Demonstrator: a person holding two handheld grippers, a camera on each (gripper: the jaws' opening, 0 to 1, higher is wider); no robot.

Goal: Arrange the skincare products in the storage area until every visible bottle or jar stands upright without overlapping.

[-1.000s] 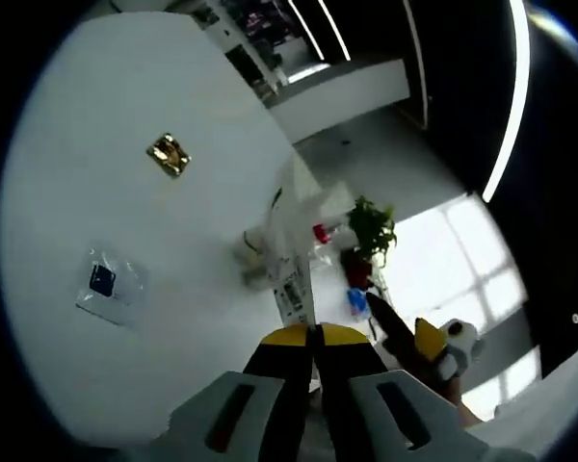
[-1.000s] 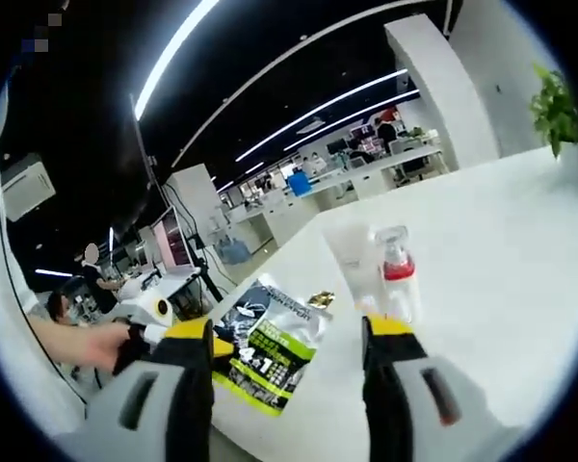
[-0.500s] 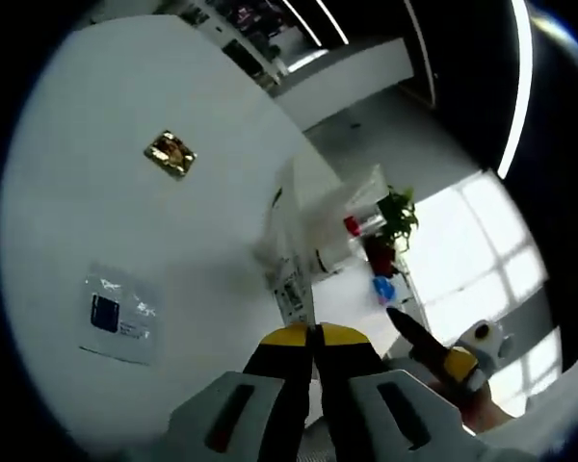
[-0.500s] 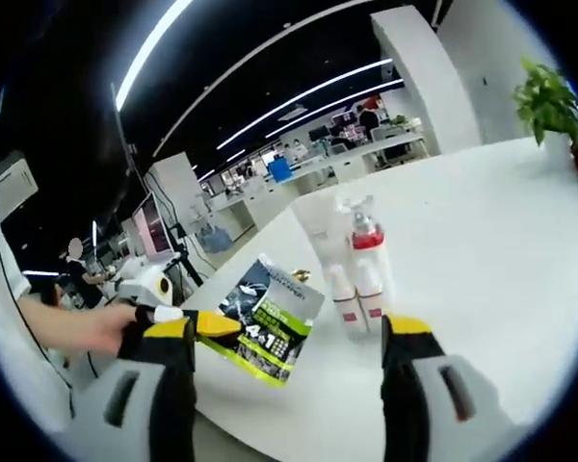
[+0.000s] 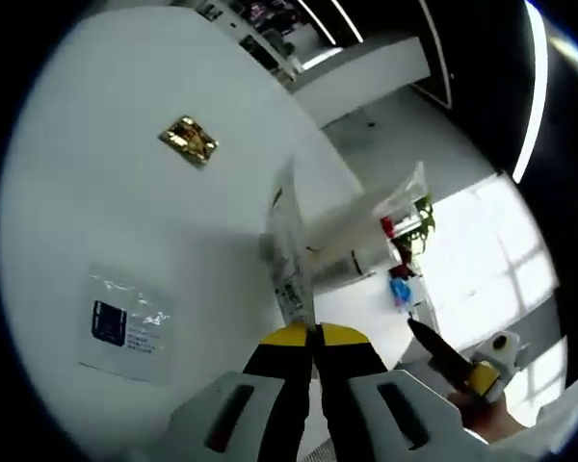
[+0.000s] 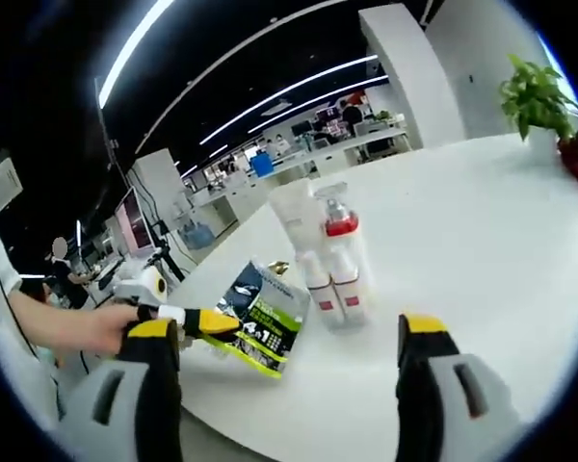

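My left gripper (image 5: 315,331) is shut on the edge of a green and black pouch (image 5: 291,255), seen edge-on and rising from the jaws. In the right gripper view the same pouch (image 6: 266,318) is held tilted at the white table's near edge by the left gripper (image 6: 208,323), in a person's hand. A clear bottle with a red cap (image 6: 338,231), a white tube (image 6: 294,210) and two small white bottles (image 6: 330,287) stand upright in a tight group mid-table, beyond my right gripper (image 6: 289,332), which is open and holds nothing.
A gold foil sachet (image 5: 189,141) and a clear sachet with a blue label (image 5: 125,324) lie flat on the white table (image 5: 87,202). A potted plant (image 6: 534,96) stands at the table's far right. An office with desks lies beyond.
The right jaws have spread wider and the right view has drawn back from the bottles. The left gripper keeps its hold on the pouch while its view has shifted over the table.
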